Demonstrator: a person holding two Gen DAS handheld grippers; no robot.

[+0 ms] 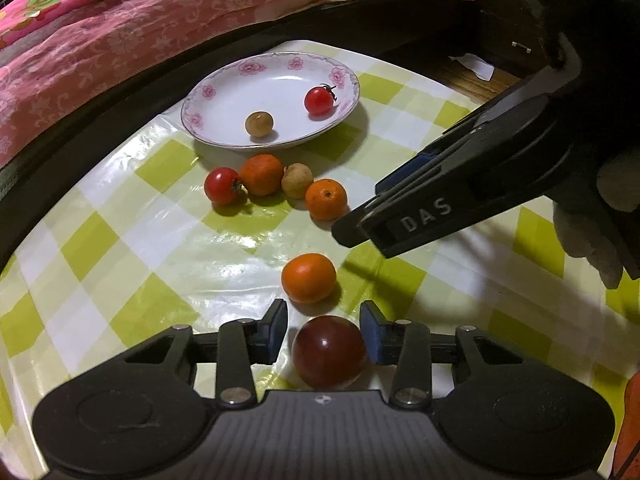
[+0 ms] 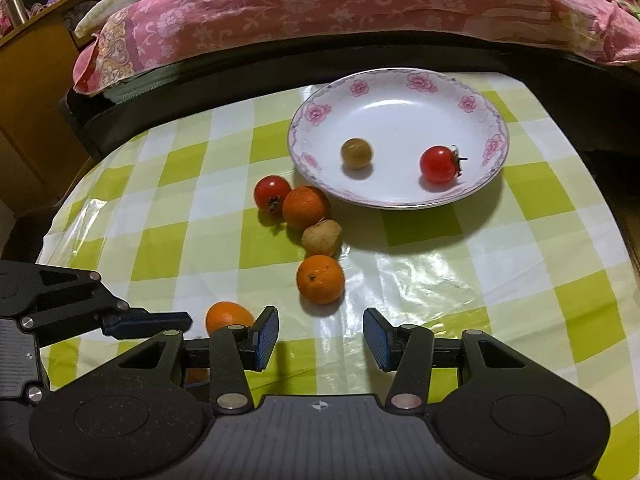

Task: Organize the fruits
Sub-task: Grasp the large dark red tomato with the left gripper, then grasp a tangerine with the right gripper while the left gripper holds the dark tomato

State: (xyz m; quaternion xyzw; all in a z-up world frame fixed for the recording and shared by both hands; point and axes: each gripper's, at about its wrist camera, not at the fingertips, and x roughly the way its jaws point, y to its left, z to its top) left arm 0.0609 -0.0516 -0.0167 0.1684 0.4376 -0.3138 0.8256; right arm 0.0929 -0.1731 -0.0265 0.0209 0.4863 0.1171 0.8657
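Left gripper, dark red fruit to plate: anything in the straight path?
Yes. From the dark red fruit between the left gripper's fingers, a lone orange lies straight ahead. Beyond it a tomato, second orange, brown fruit and third orange line the plate's near rim.
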